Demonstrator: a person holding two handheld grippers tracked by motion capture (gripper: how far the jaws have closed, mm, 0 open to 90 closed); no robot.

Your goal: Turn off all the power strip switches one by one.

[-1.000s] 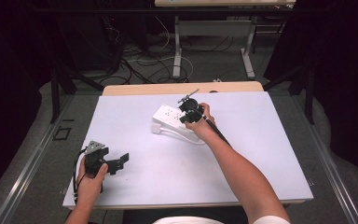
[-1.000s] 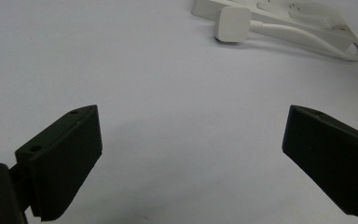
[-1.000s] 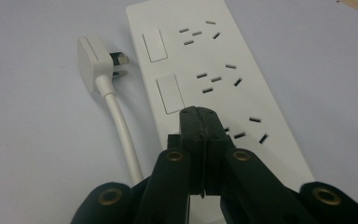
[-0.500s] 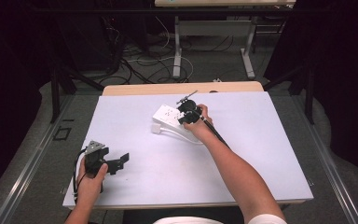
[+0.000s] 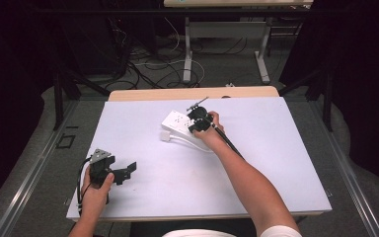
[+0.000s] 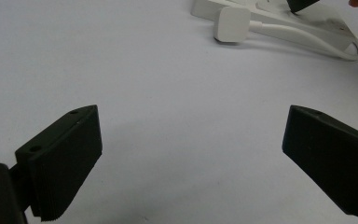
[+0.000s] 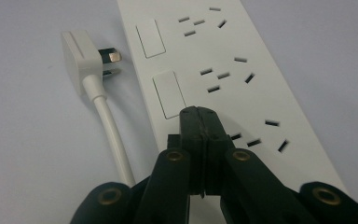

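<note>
1. Right gripper view: the right tool (image 7: pixel 200 116) has its jaws pressed together, empty, tips at the lower edge of a rocker switch (image 7: pixel 168 94) on the white power strip (image 7: pixel 242 88).
2. The strip lies at the far middle of the surface (image 5: pixel 276 163), its plug (image 7: pixel 81 60) loose beside it.
3. The left tool (image 6: pixel 191 163) rests near the front left, jaws wide apart, holding nothing.
4. Risk: nothing braces the strip, so a push could slide it rather than flip the switch.
5. Risk: narrow tips could slip off the rocker into a socket slot.
</note>
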